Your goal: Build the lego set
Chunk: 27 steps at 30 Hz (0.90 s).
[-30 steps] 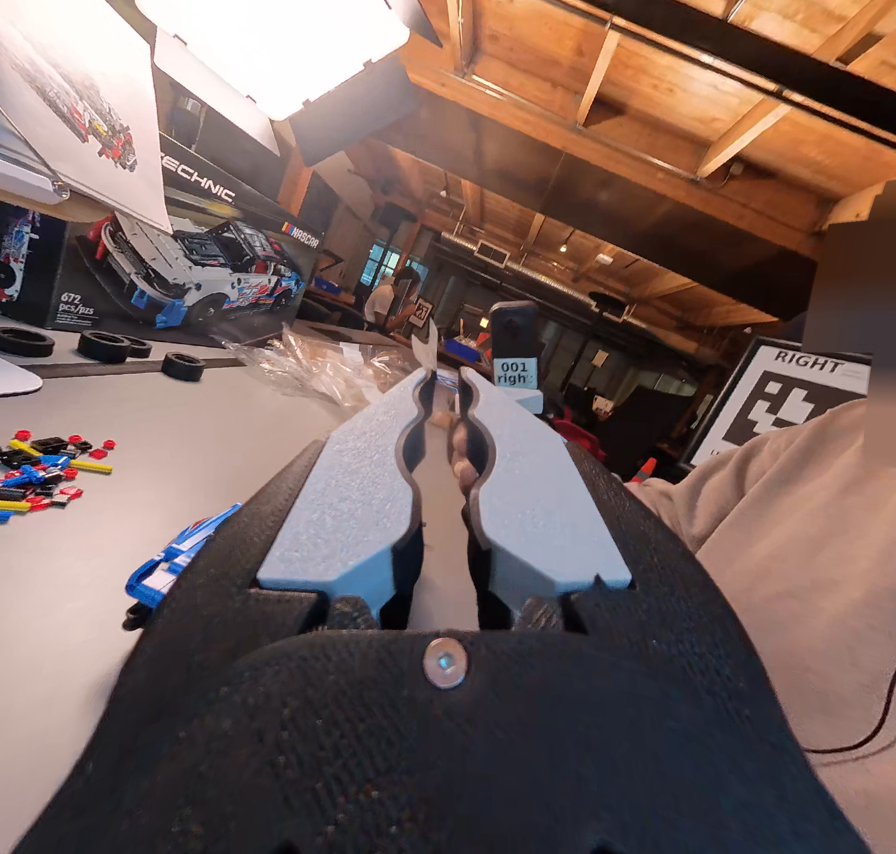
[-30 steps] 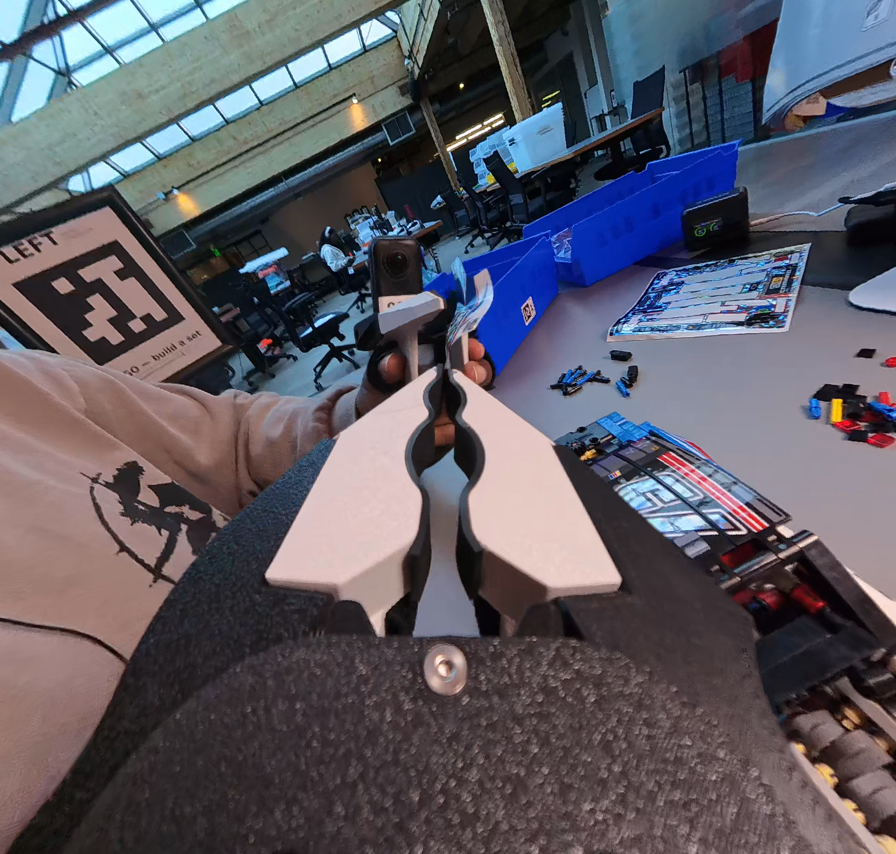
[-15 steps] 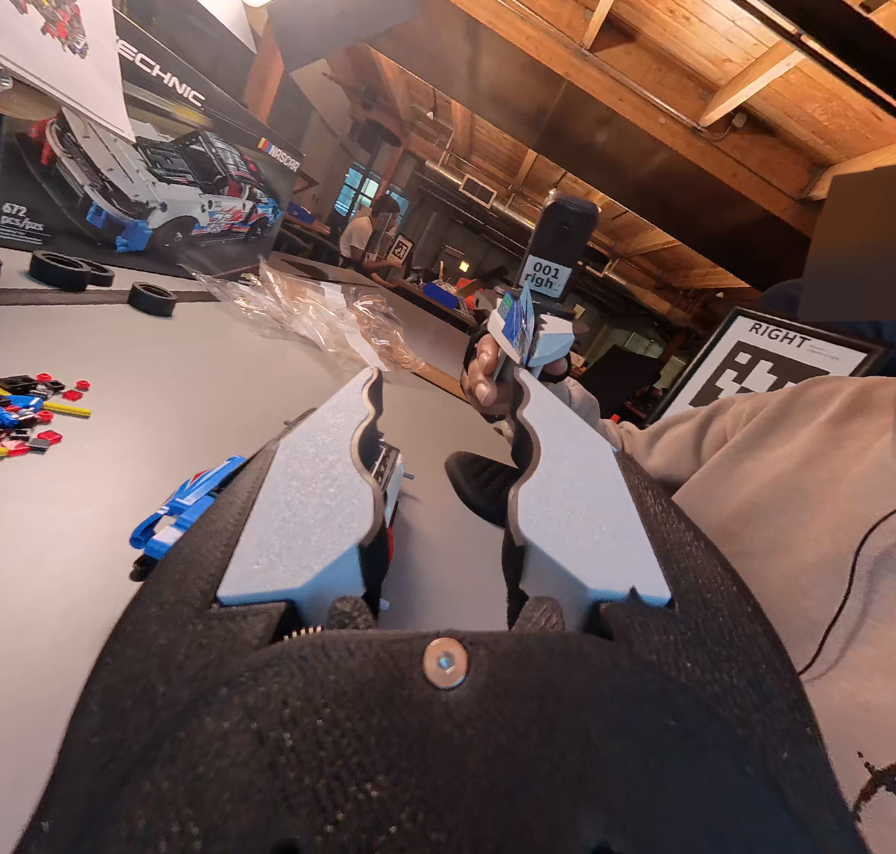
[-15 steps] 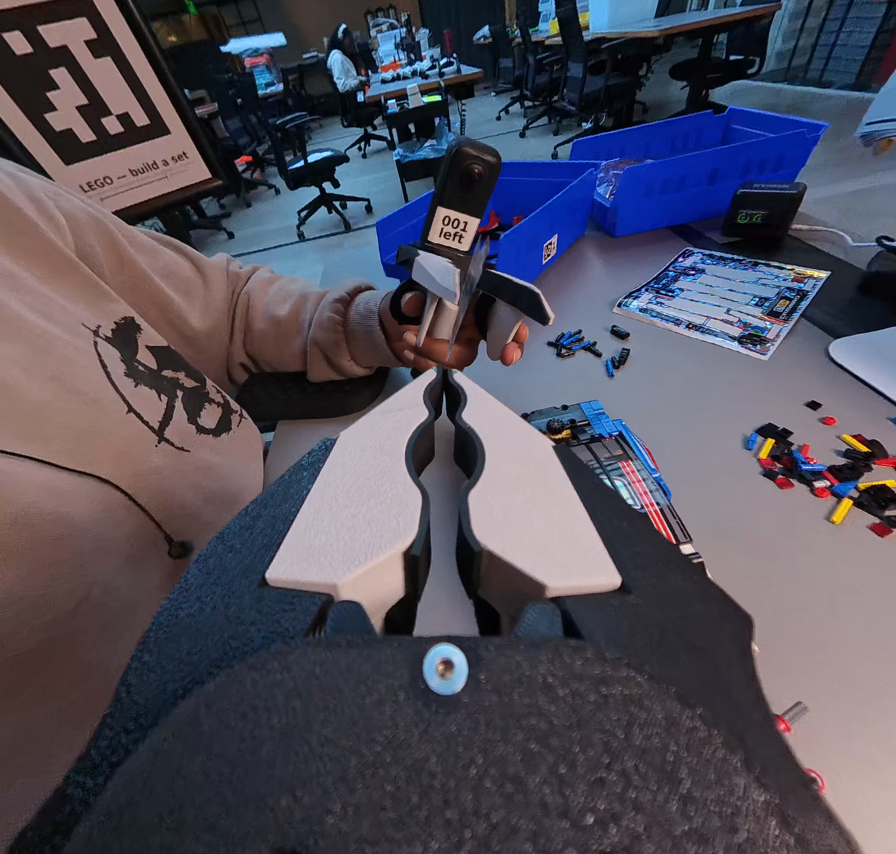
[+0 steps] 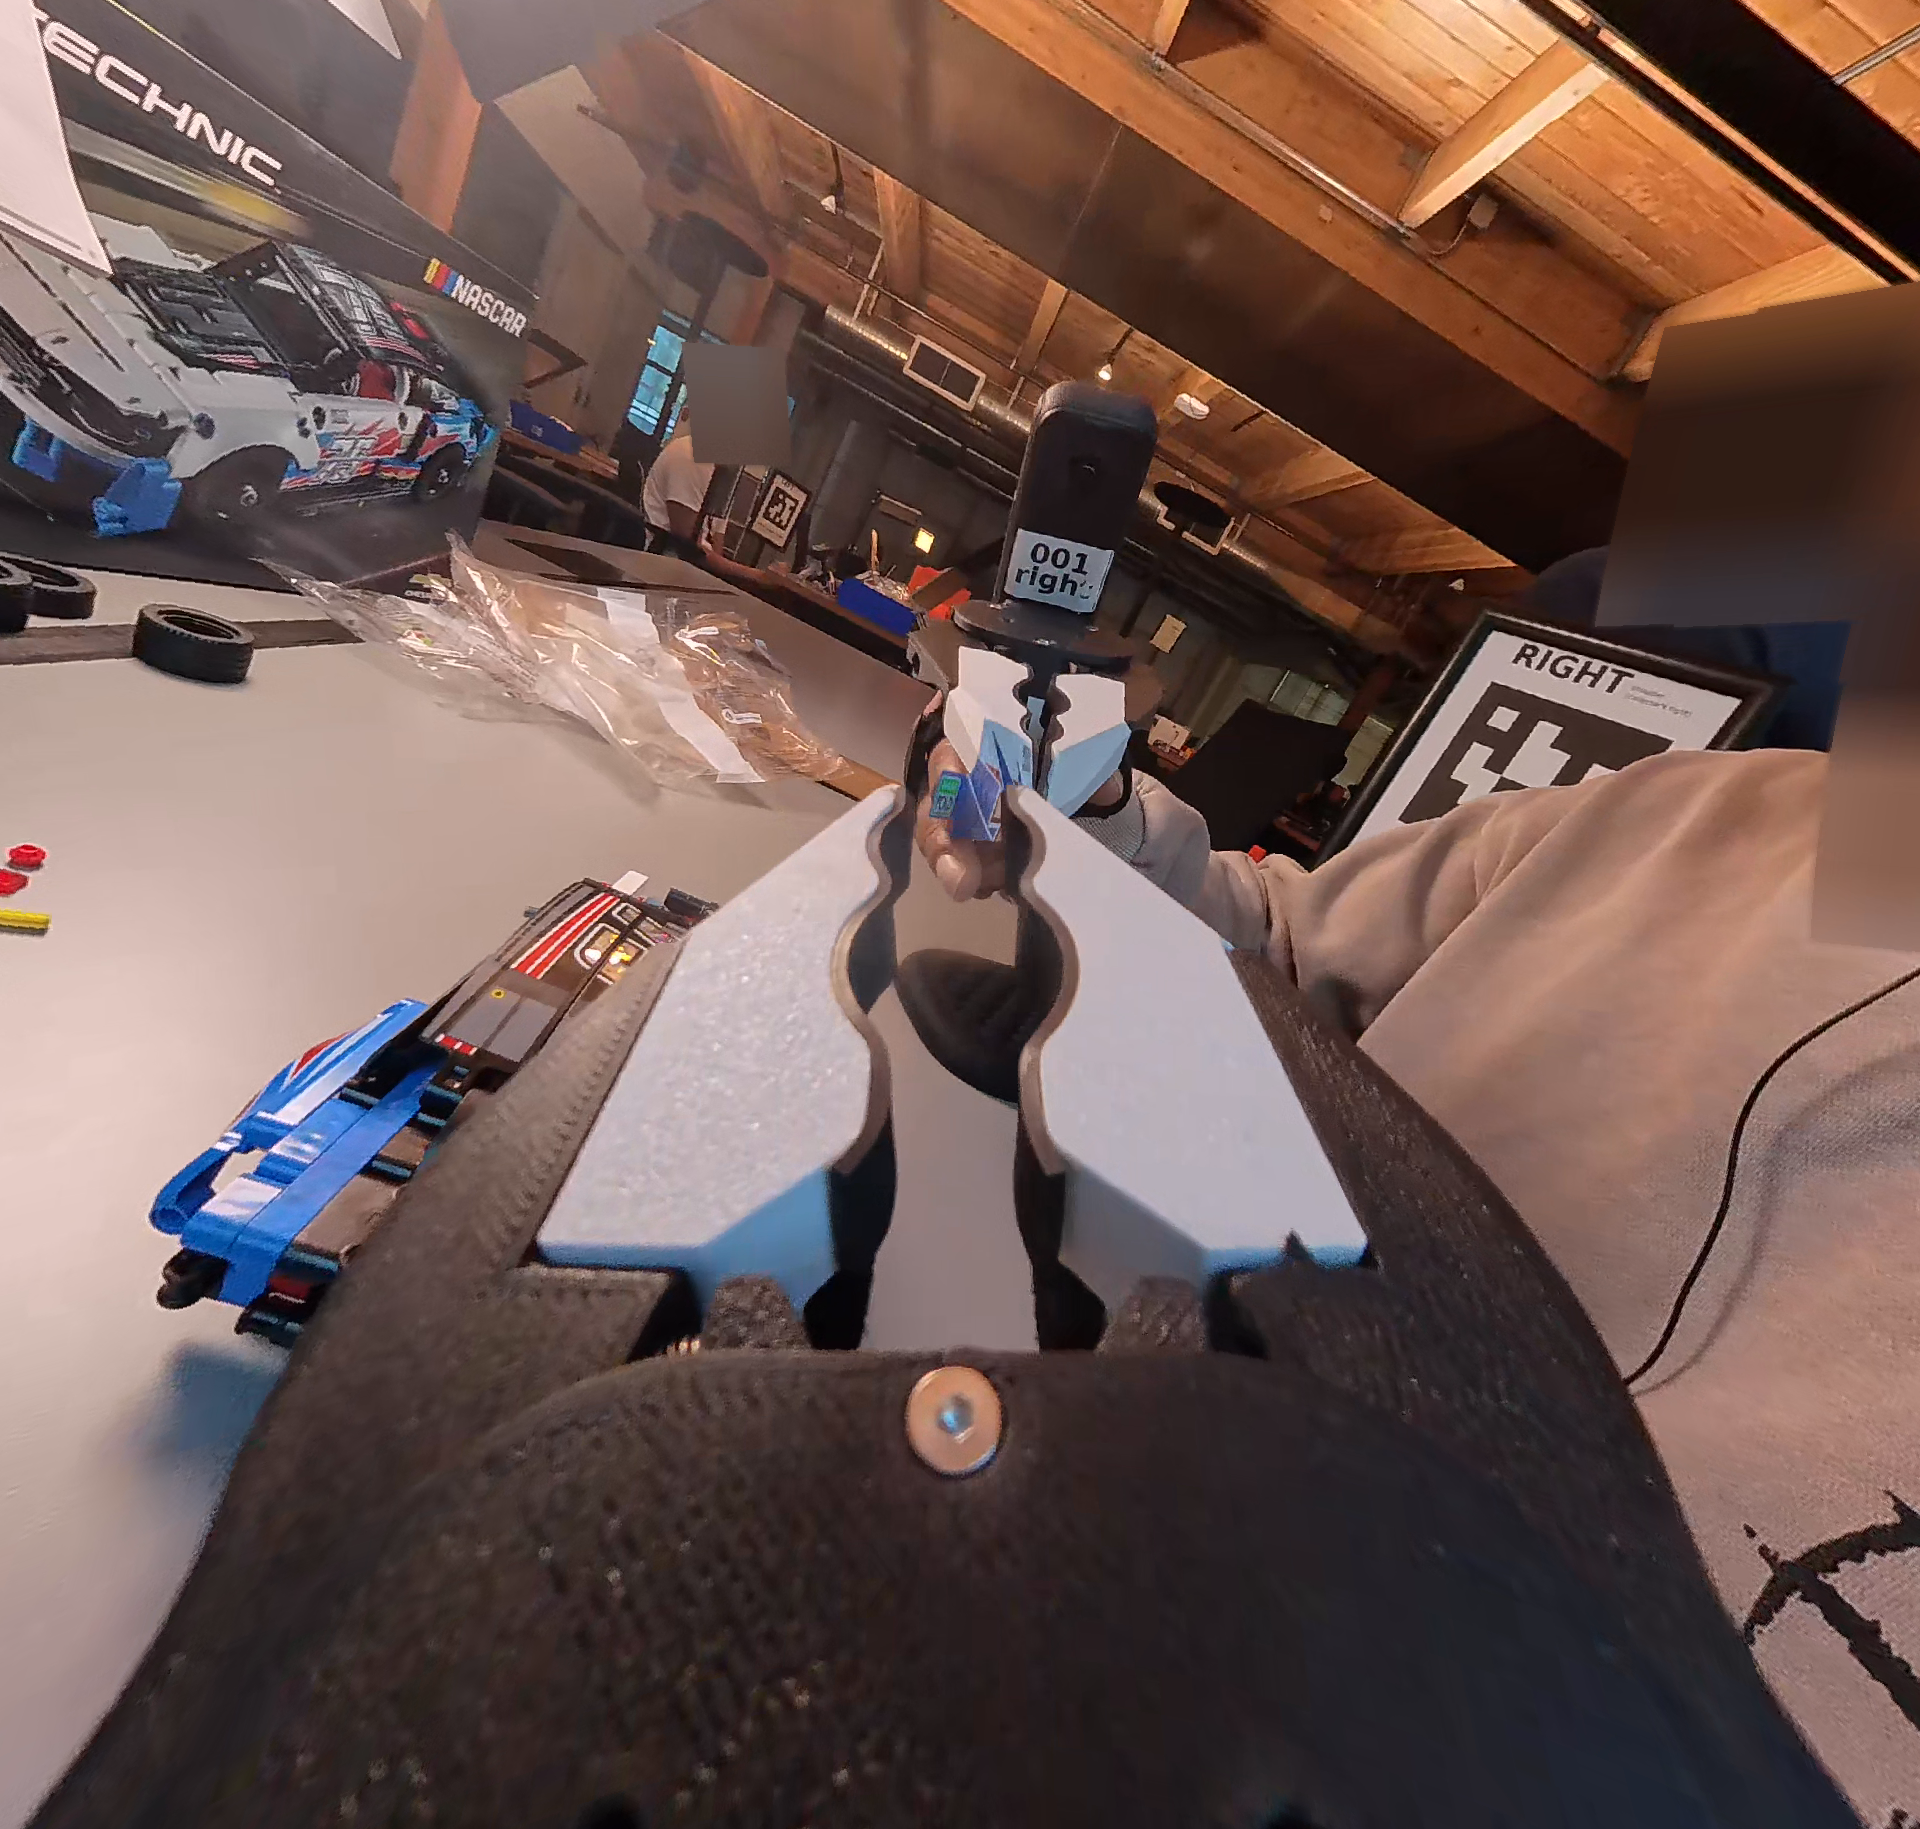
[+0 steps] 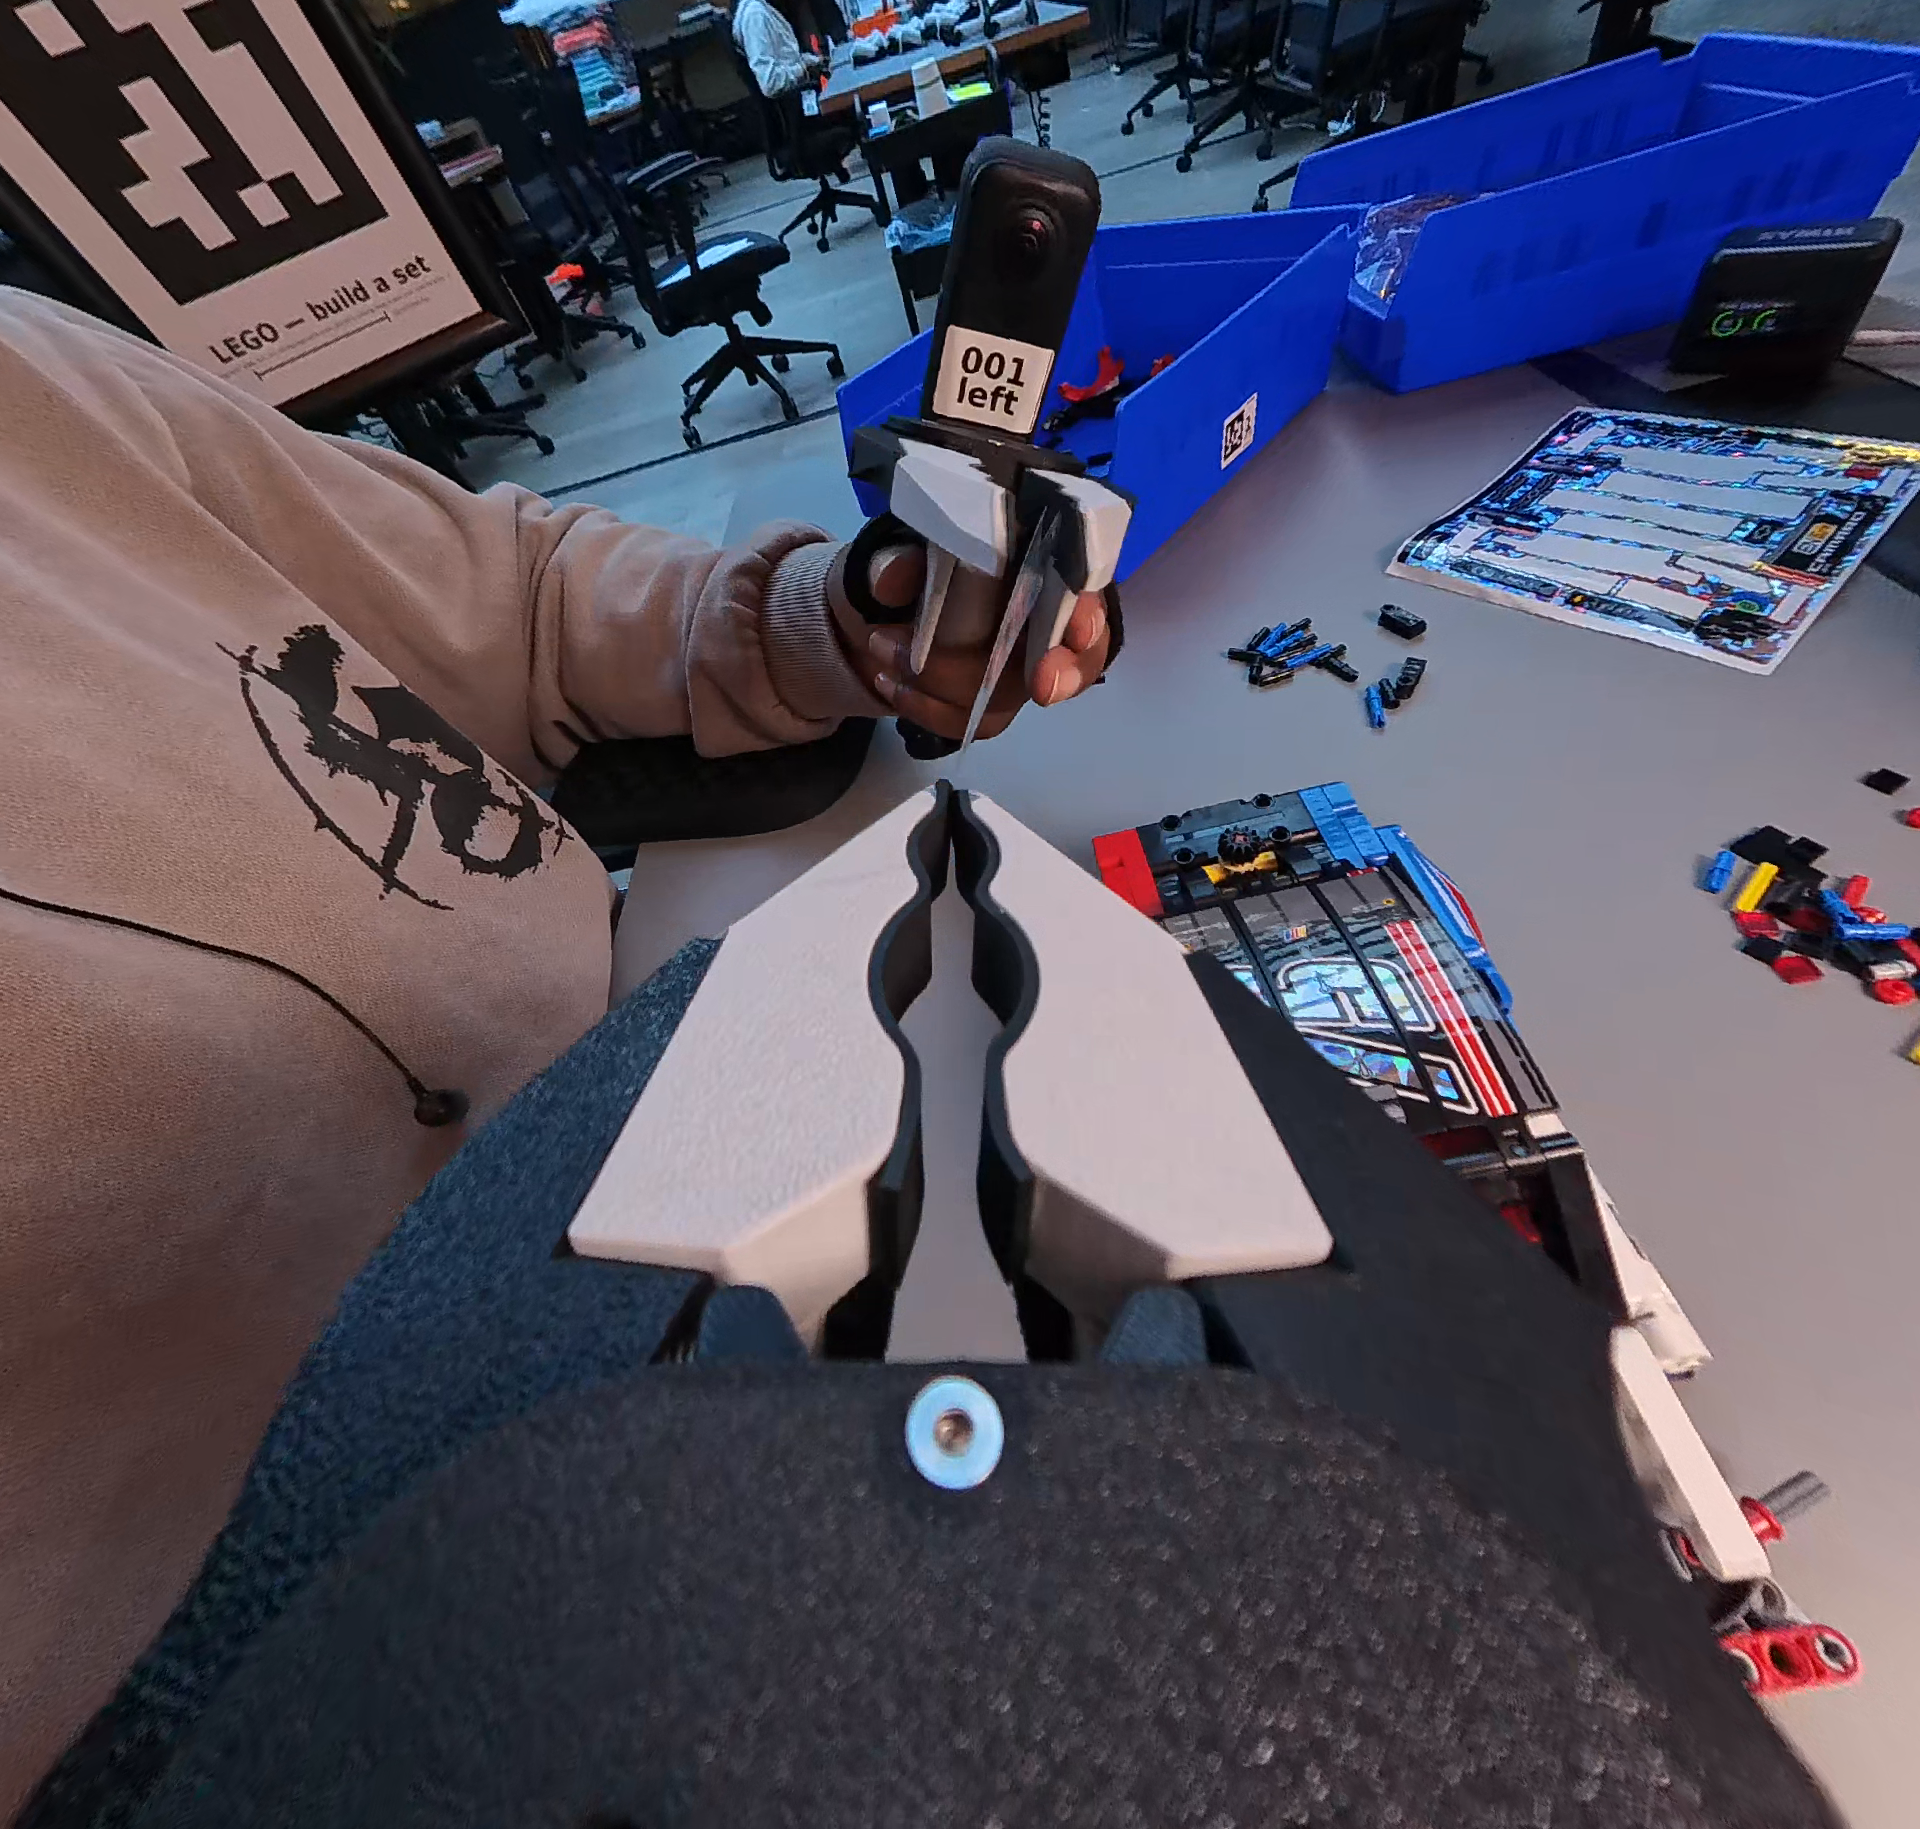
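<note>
Lego car (image 6: 1351, 969) lies flat on the table (image 6: 1558, 740) just right of your right gripper (image 6: 948, 792). It's part-built: black decorated top panel, blue edging, red pins at the near end. The right jaws are pressed together, pinching a small blue sticker (image 5: 971, 792) by its edge. Your left gripper (image 5: 953, 823) faces it, jaws spread and empty. This looks like the sticker step, so next square it over a bare panel and lay it flat. The sticker sheet (image 6: 1662, 532) lies beyond.

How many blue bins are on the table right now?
2. One blue bin stands just behind the left gripper; the second blue bin sits farther right, beyond the sticker sheet. More may lie outside the frame.
</note>
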### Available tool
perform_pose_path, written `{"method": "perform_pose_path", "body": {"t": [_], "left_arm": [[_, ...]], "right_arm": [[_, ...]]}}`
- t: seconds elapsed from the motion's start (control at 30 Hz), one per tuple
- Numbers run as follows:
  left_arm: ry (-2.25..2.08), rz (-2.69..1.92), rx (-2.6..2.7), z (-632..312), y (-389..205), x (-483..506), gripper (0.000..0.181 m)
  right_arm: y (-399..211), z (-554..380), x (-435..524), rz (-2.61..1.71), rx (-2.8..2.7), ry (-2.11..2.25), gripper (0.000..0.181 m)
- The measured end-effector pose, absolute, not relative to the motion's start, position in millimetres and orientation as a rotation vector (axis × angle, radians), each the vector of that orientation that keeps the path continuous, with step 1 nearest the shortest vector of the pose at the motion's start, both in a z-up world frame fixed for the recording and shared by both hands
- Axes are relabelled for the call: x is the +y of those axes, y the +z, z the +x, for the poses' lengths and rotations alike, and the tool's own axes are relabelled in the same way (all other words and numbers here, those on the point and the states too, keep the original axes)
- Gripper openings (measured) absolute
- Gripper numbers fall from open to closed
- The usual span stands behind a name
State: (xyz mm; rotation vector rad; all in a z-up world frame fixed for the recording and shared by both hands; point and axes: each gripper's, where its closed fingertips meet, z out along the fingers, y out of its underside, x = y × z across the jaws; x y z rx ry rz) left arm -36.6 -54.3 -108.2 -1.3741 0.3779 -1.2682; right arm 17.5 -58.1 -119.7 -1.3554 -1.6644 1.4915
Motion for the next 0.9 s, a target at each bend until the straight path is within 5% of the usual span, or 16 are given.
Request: {"method": "perform_pose_path", "body": {"t": [0.13, 0.8, 0.9], "left_arm": [[-1.242, -1.386, 0.373, -38, -110, -53, 0.0], [-1.19, -1.393, 0.337, -20, -111, -54, 0.0], [-1.133, -1.423, 0.347, -22, -114, -51, 0.016]], "right_arm": [[-122, 19, -55, -1.369, -1.659, 1.483, 0.0], [-110, 31, -30, -1.404, -1.346, 1.594, 0.0], [-110, 38, -30, -1.425, -1.437, 1.554, 0.0]]}}
